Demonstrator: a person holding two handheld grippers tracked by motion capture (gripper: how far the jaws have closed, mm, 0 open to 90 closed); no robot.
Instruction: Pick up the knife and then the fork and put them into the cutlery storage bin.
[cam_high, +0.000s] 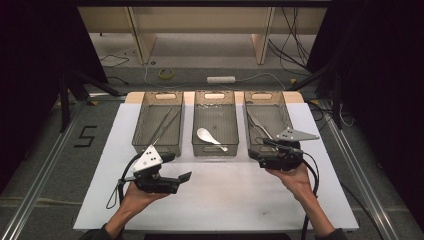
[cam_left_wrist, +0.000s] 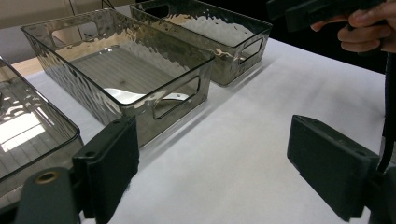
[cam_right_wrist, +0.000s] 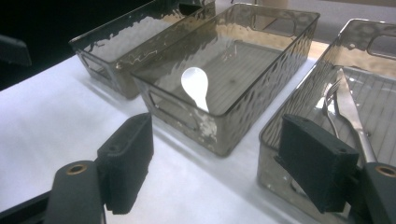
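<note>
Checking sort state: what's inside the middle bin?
One white spoon lies in the middle bin, bowl toward the left bin, handle toward the near wall. The rippled near wall blurs the handle's tip in the right gripper view.

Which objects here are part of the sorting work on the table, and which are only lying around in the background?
Part of the job:
- three smoky clear plastic bins
- white plastic spoon in the middle bin
- metal fork and knife in the right bin
- thin chopsticks in the left bin
- left gripper and right gripper, both open and empty

Just lying about:
- yellow tape roll on the floor
- white power strip
- loose cables
</note>
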